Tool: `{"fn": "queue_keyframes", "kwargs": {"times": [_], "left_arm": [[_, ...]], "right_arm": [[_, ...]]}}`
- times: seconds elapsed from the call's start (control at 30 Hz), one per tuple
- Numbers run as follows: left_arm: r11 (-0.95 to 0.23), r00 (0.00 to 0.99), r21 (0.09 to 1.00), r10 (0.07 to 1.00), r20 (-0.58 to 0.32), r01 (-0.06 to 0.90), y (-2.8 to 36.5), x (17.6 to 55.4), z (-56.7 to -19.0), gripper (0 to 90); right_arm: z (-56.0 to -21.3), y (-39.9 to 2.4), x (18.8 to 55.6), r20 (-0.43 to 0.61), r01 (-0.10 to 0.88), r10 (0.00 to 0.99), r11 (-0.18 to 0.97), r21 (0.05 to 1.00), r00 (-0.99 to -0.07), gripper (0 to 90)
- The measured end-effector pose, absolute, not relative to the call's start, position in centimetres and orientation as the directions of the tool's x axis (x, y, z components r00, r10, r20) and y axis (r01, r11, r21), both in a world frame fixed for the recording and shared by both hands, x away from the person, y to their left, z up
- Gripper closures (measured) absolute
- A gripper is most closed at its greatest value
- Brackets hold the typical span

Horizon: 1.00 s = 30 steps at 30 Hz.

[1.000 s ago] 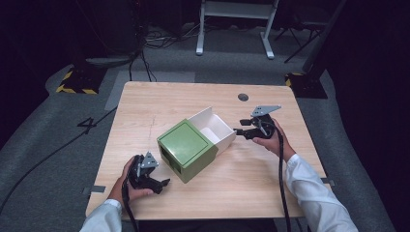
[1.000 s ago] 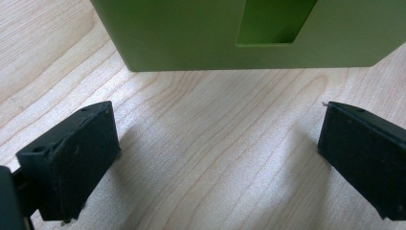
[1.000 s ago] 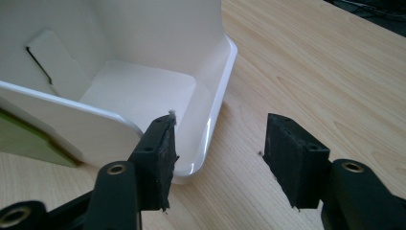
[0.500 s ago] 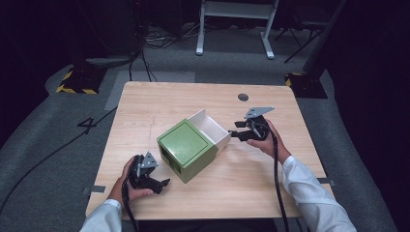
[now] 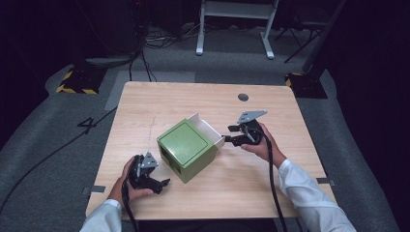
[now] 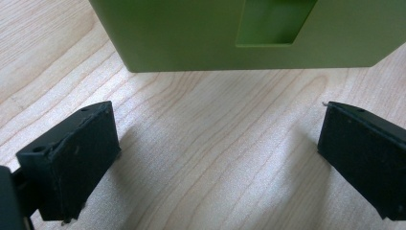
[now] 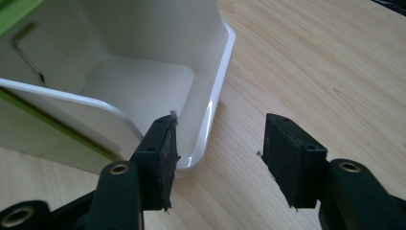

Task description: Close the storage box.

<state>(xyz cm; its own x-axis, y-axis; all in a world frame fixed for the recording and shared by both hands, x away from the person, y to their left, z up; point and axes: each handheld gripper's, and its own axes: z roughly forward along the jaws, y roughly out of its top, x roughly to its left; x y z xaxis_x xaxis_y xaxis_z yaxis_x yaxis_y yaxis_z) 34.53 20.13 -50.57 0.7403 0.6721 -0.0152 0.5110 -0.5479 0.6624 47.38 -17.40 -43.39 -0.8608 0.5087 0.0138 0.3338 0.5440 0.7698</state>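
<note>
Now the right gripper (image 7: 218,155), jaws apart at the white drawer (image 5: 209,128), should push squarely into the green box (image 5: 186,147); left gripper (image 6: 215,158), open, braces beside it.

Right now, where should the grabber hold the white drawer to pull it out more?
Probably the white drawer's thin end wall, at the corner nearest the right gripper. That rim sticks out of the green box and is slim enough to fit between the open jaws, one inside, one outside. Come from the right side, where that gripper is. The left gripper, also open, could steady the box.
</note>
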Motion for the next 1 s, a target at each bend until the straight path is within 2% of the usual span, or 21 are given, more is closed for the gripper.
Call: {"fn": "queue_keyframes", "kwargs": {"times": [0.3,0.63,0.83,1.0], "left_arm": [[-0.548,0.740,0.662,0.672,-0.015,0.511,20.1,34.5,-50.6,0.5],[-0.548,0.740,0.662,0.672,-0.015,0.511,20.1,34.5,-50.6,0.5],[-0.549,0.741,0.662,0.671,-0.014,0.510,20.1,34.5,-50.6,0.5],[-0.548,0.740,0.662,0.672,-0.015,0.511,20.1,34.5,-50.6,0.5]], "right_arm": [[-43.5,-15.4,46.4,0.029,0.296,0.429,0.572,0.765,-0.903,46.2],[-44.3,-13.3,45.8,0.028,0.280,0.385,0.619,0.734,-0.923,47.9],[-44.8,-12.3,45.7,0.068,0.279,0.338,0.630,0.725,-0.939,53.1],[-45.1,-12.0,45.7,0.077,0.285,0.332,0.644,0.710,-0.940,53.7]]}}
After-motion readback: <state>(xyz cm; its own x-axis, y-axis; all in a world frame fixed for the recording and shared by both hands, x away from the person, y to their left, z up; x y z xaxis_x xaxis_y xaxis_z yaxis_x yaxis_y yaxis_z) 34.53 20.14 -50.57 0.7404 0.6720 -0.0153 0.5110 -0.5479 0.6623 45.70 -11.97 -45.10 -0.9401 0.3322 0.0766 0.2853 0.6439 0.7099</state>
